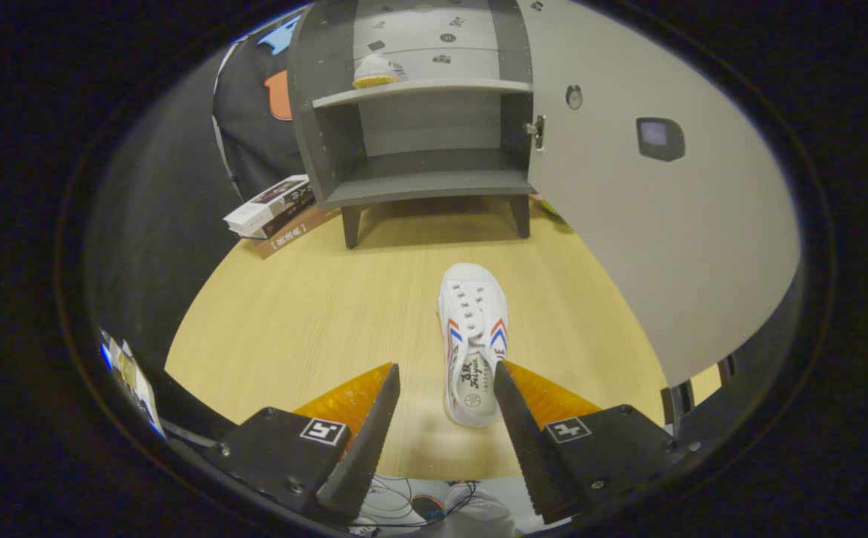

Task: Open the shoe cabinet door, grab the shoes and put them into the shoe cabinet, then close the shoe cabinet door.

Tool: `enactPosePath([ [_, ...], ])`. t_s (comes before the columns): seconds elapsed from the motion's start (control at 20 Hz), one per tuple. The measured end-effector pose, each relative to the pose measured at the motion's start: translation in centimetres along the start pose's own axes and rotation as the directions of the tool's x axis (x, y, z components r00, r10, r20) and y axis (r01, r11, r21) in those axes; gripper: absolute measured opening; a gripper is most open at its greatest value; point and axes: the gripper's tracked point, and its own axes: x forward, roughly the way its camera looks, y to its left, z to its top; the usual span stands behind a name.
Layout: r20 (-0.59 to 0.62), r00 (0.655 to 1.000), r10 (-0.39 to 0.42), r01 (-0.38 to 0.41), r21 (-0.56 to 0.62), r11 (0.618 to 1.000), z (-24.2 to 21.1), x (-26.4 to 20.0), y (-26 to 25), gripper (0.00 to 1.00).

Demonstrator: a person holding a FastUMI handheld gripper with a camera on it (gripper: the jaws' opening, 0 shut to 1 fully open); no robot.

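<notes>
A white canvas shoe (473,340) with red and blue stripes lies on the wooden table (292,314), toe pointing toward the cabinet. Its heel sits between my fingertips, closer to the right finger. My gripper (447,373) is open and holds nothing. Beyond the shoe stands the grey shoe cabinet (419,127) on short legs, its door (658,194) swung wide open to the right. A second shoe with a yellow sole (374,72) rests on the cabinet's upper shelf. The lower shelf (434,179) is bare.
A stack of books (277,213) lies on the table left of the cabinet. The open door reaches forward along the right side of the table. Cables (419,508) hang below the table's near edge.
</notes>
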Motion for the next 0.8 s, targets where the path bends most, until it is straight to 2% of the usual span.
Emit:
enactPosePath([
  [0.1, -0.056, 0.998, -0.014, 0.014, 0.004, 1.000, -0.6, 2.1, -0.2, 0.78],
  [0.15, -0.077, 0.996, -0.042, 0.044, 0.022, 0.999, -0.6, 3.0, -0.8, 0.77],
  [0.25, -0.113, 0.991, -0.067, 0.077, 0.084, 0.994, -0.6, 4.5, -1.6, 0.75],
  [0.35, -0.195, 0.978, -0.071, 0.098, 0.136, 0.986, -1.7, 6.1, -2.0, 0.70],
  [0.45, -0.220, 0.973, -0.076, 0.111, 0.151, 0.982, -1.7, 7.4, -2.1, 0.60],
  [0.55, -0.240, 0.969, -0.062, 0.099, 0.145, 0.984, -1.6, 7.9, -1.5, 0.43],
  [0.65, -0.266, 0.963, -0.050, 0.091, 0.146, 0.985, -1.9, 9.1, -1.2, 0.31],
  [0.8, -0.277, 0.959, -0.053, 0.095, 0.141, 0.985, -1.7, 9.7, -1.4, 0.27],
])
